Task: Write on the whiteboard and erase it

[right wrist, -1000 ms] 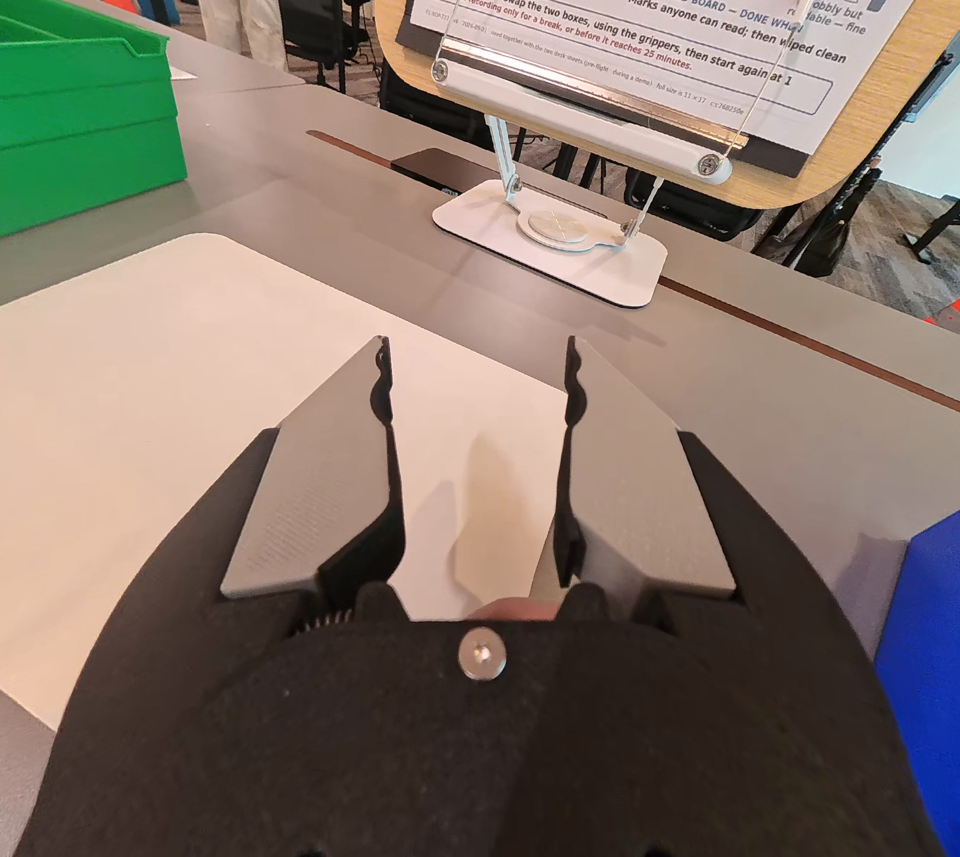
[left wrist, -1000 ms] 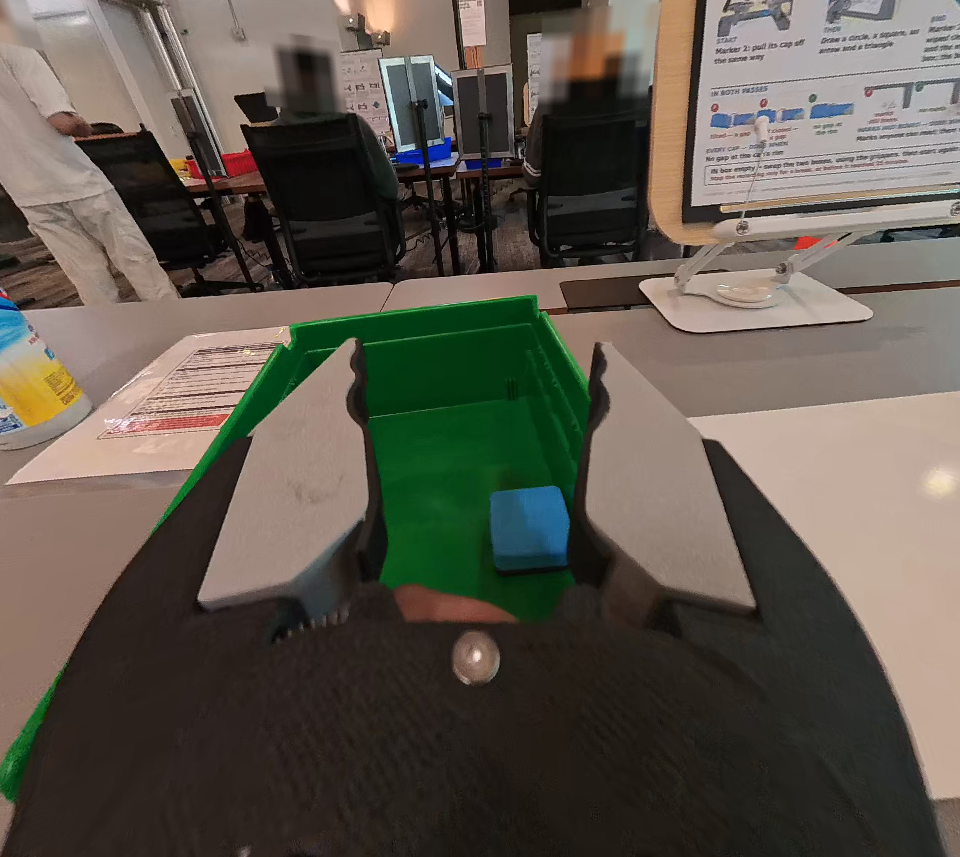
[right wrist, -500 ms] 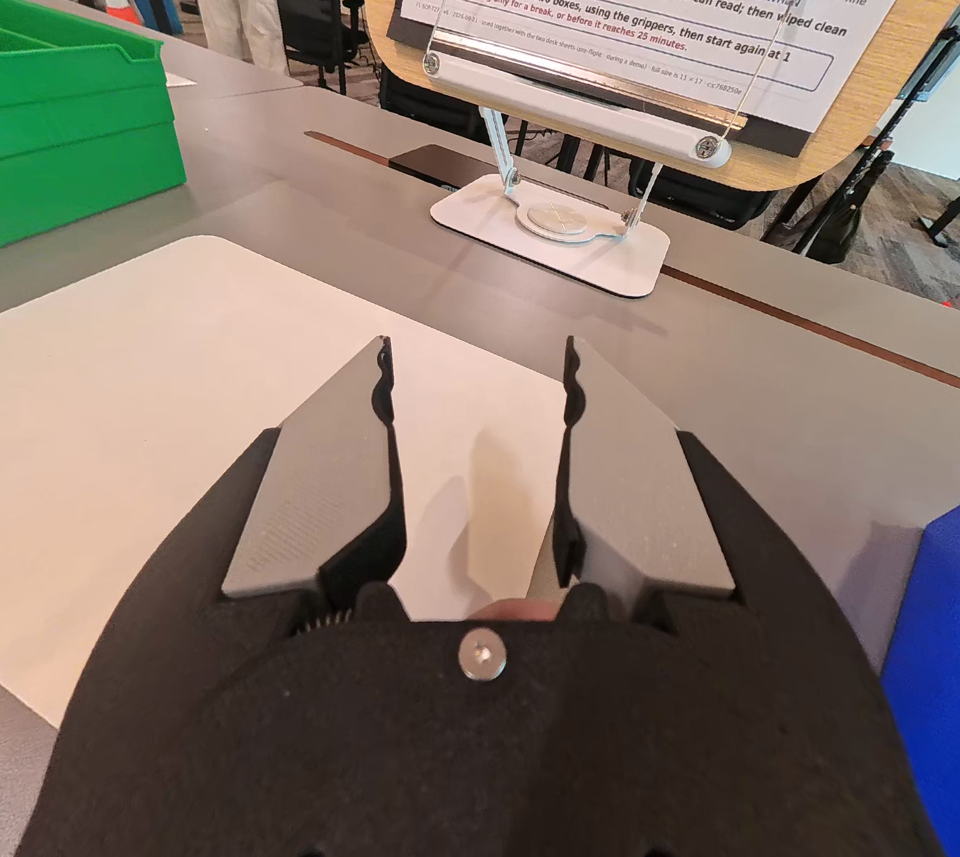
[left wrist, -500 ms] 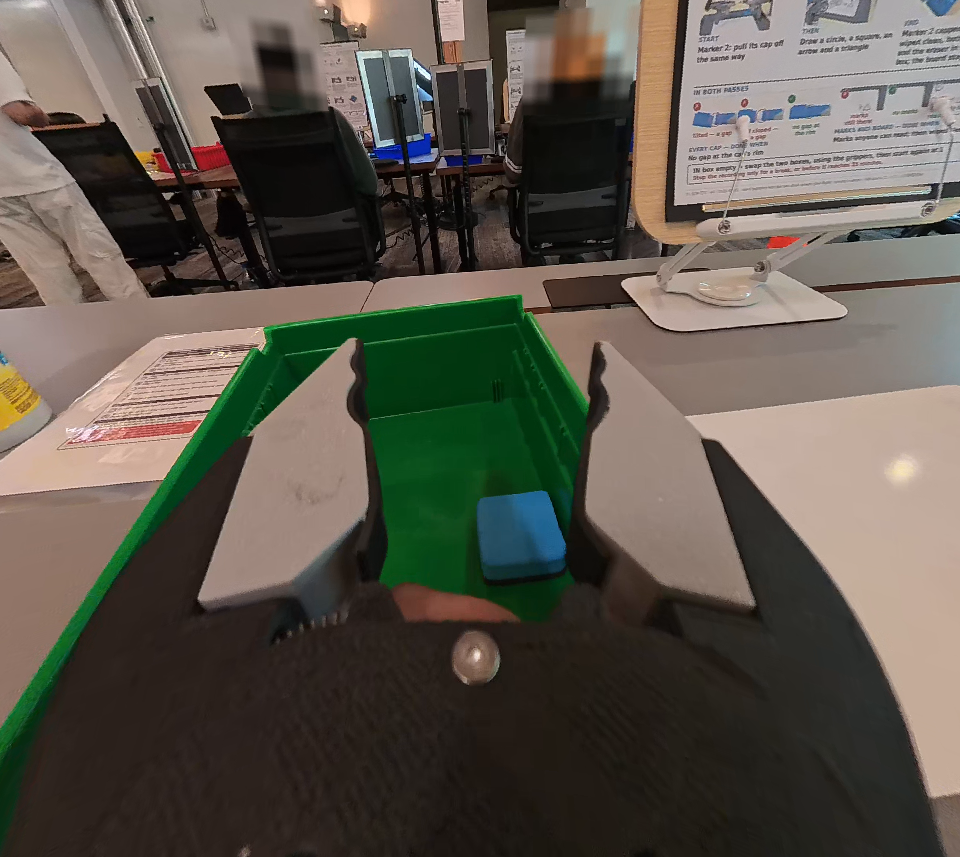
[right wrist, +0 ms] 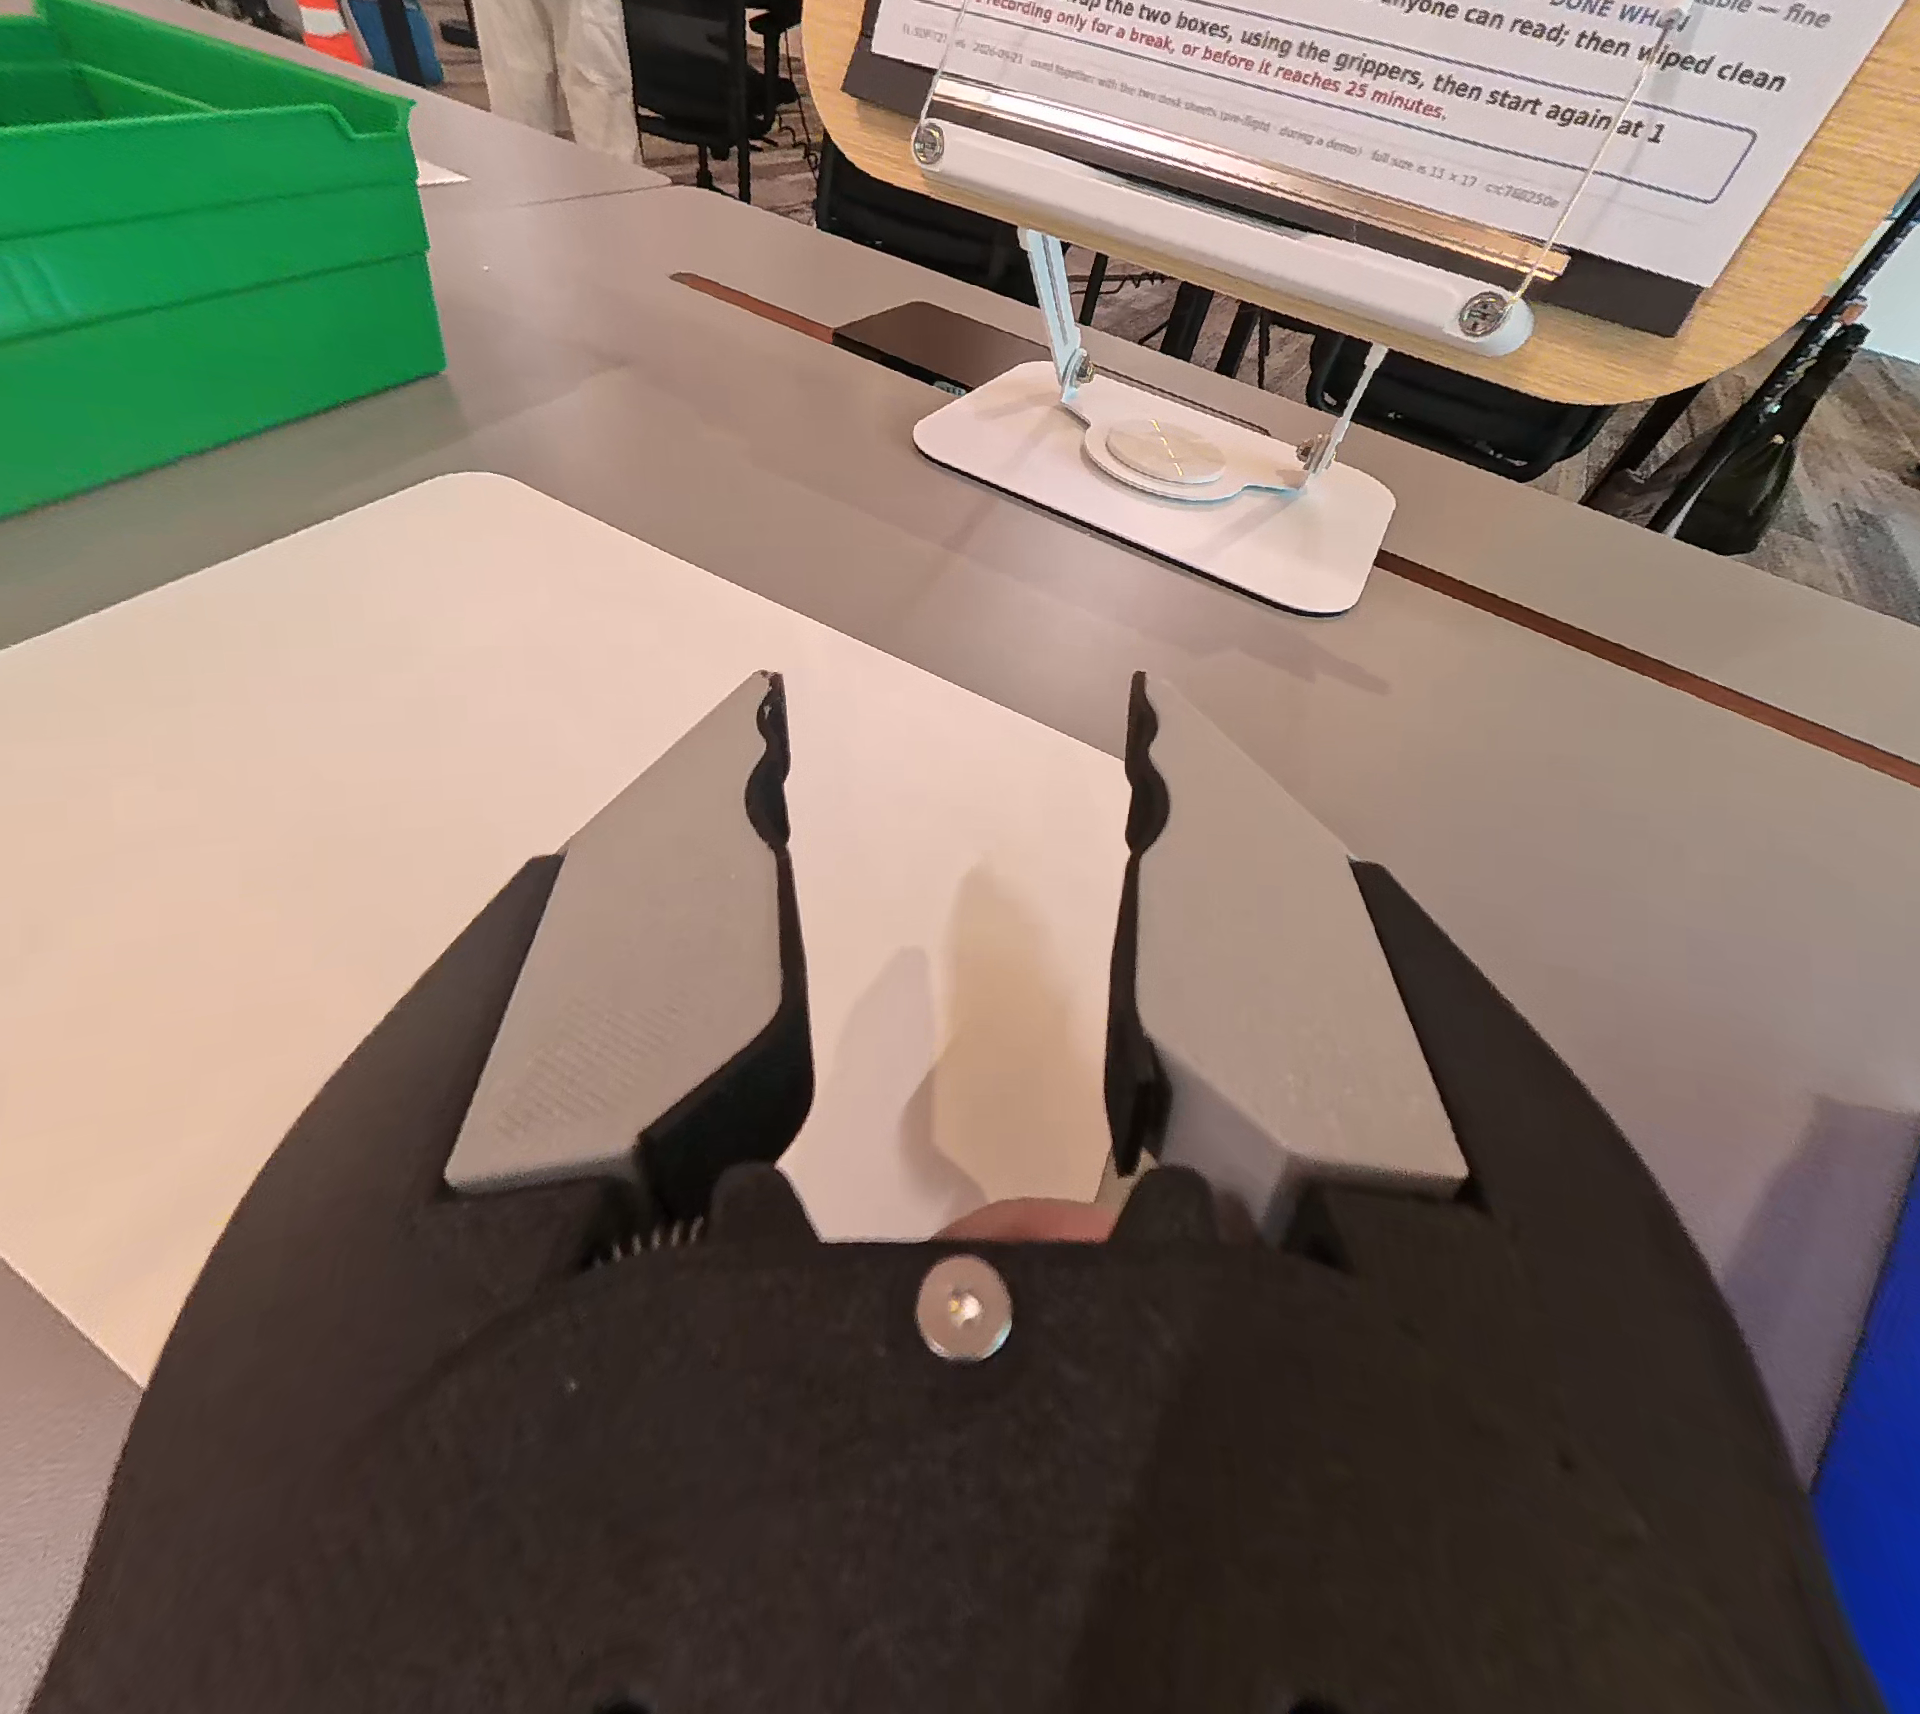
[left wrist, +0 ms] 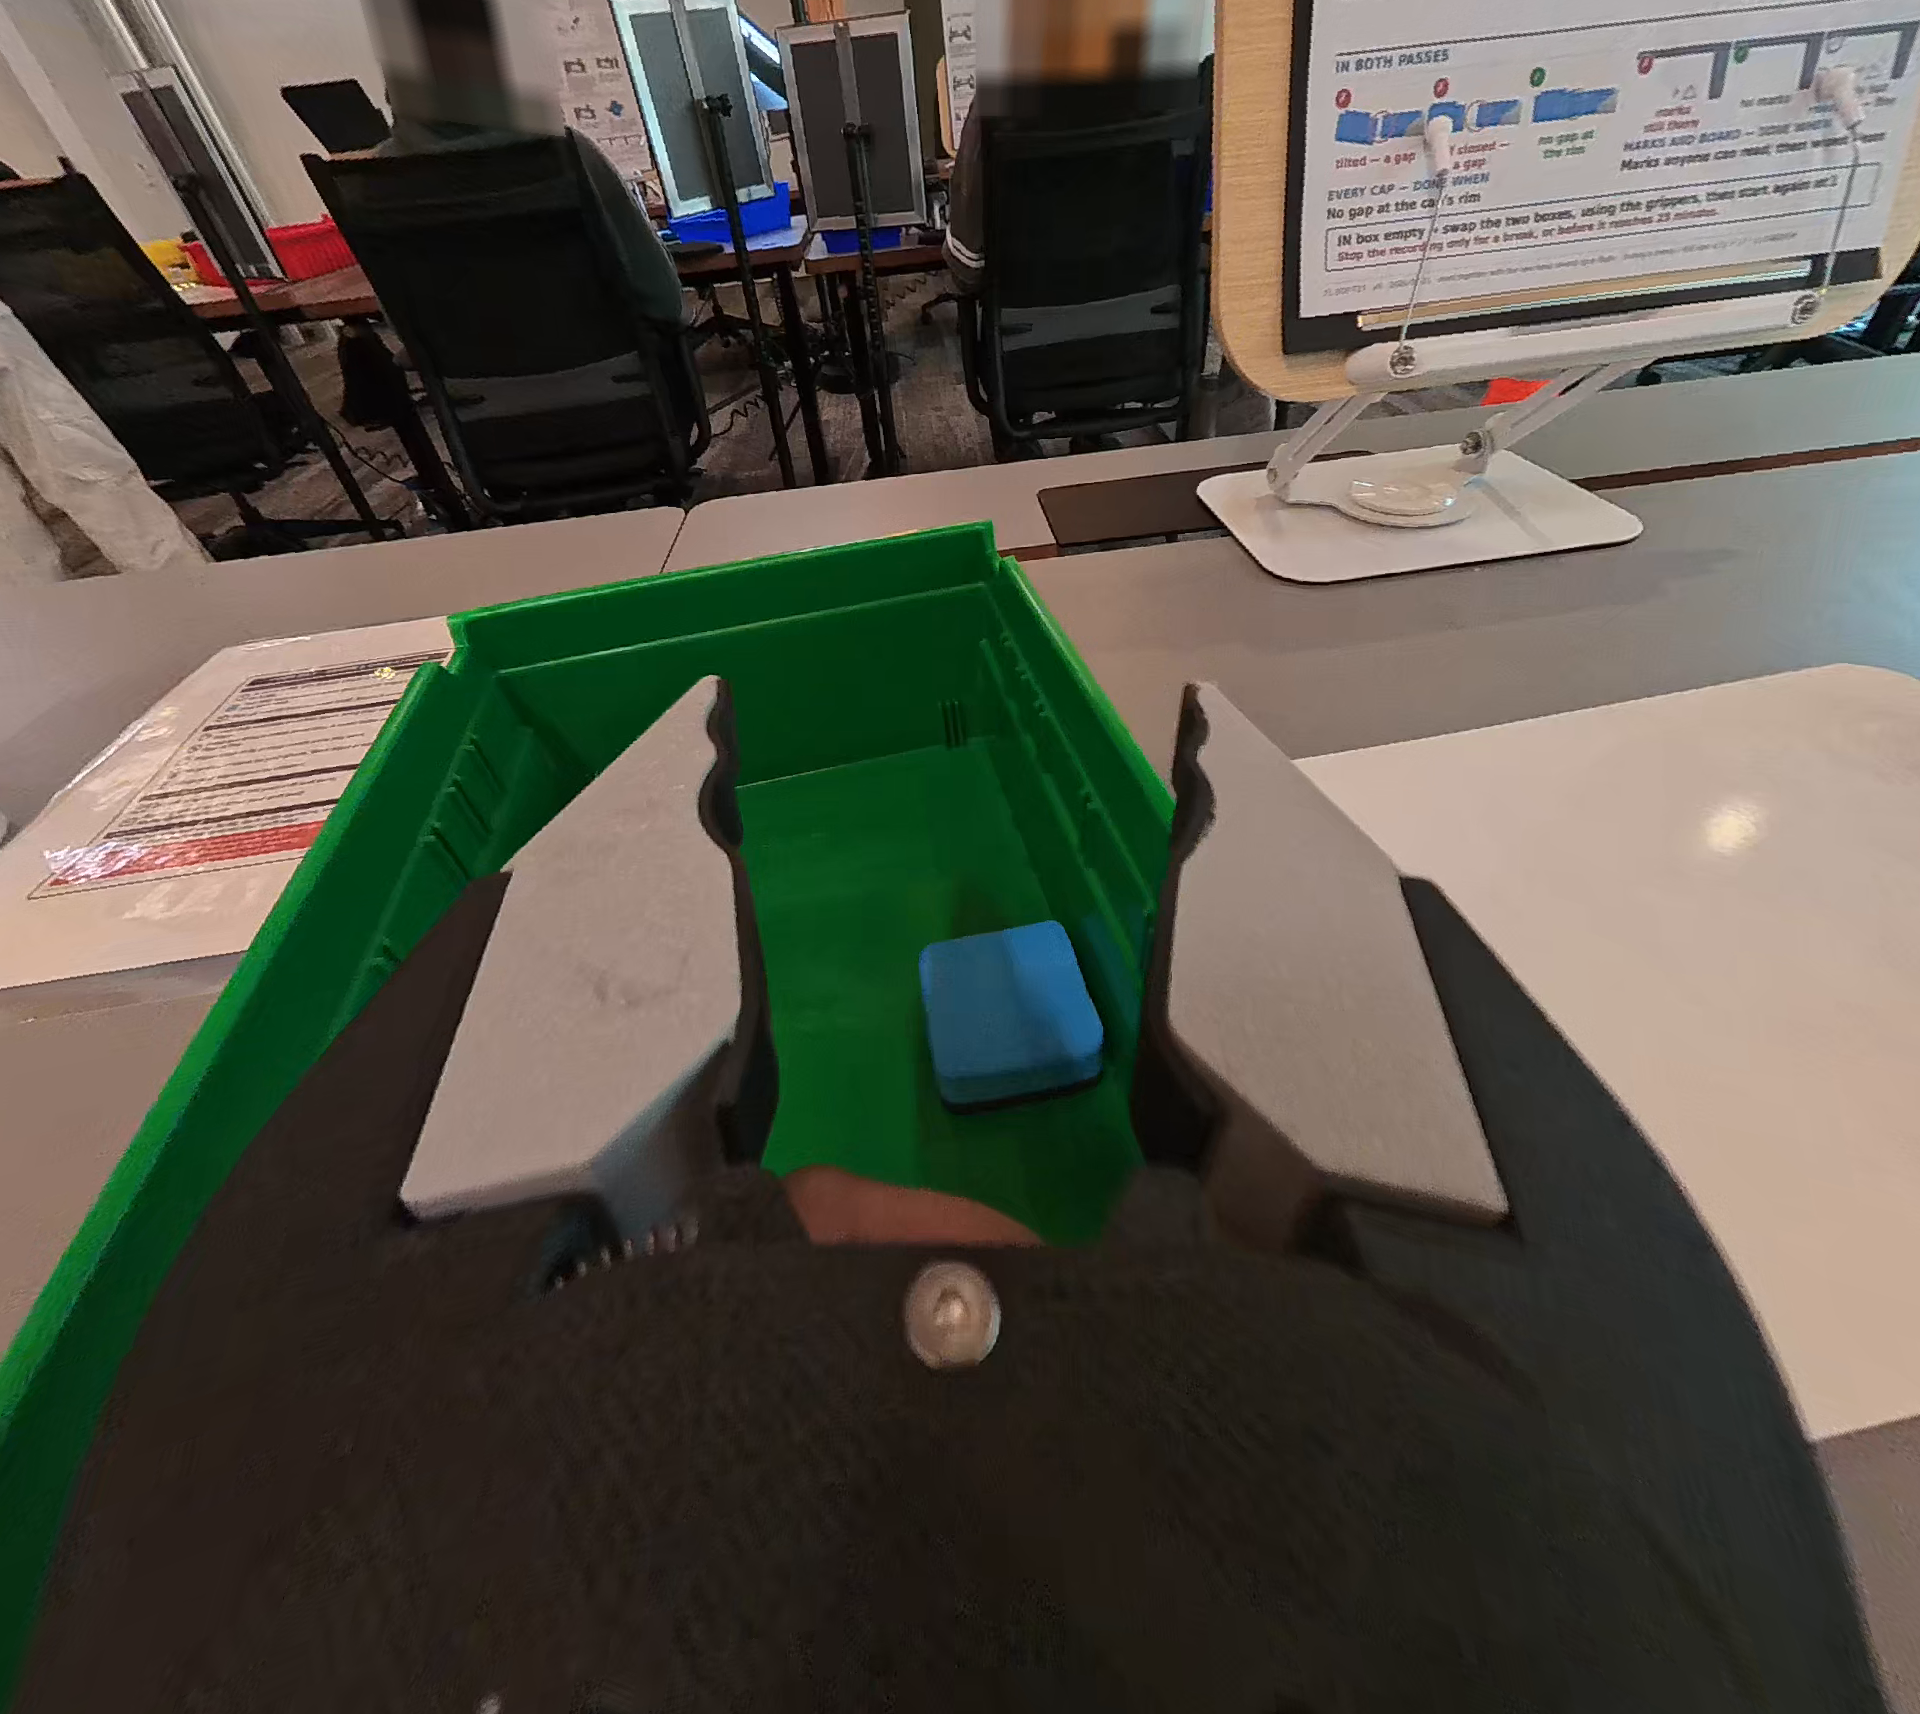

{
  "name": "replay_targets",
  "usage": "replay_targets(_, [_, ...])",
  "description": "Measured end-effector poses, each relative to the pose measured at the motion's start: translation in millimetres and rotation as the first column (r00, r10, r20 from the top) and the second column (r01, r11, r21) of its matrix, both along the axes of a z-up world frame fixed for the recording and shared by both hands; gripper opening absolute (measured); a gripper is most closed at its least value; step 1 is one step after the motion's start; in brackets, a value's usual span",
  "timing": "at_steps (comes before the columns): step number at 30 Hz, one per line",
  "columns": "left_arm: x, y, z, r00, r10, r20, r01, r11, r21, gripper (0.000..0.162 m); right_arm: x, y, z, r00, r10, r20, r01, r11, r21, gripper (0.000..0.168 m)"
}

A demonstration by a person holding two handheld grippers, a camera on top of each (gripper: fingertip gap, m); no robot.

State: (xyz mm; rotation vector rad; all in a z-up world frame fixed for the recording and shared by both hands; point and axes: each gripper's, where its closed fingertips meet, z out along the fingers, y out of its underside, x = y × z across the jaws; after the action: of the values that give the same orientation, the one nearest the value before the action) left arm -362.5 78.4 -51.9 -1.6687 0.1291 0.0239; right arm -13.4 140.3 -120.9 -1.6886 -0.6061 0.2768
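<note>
Over the green bin at the desk's left, the left gripper hangs wide and empty above the blue eraser; the right gripper, equally wide, hovers over the unmarked whiteboard, so any remaining writing awaits a marker.

Both tongs: grey wedge fingers, wavy black pads, black body, silver screw.

Quick headcount of the desk stuff

One green bin under the left gripper, with one blue eraser inside between its fingers. One whiteboard below the right gripper, one sheet stand ahead of it, one blue box edge at its right. One laminated sheet left of the bin. Two occupied office chairs behind.
</note>
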Motion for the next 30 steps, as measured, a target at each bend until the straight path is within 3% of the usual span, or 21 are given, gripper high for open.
replay_targets(30, [-0.3,-1.1,-1.7,1.0,-0.007,-0.026,0.007,1.0,-0.008,0.081,0.3,0.6,0.3,1.0,0.003,-0.011,-0.003,1.0,-0.007,0.062])
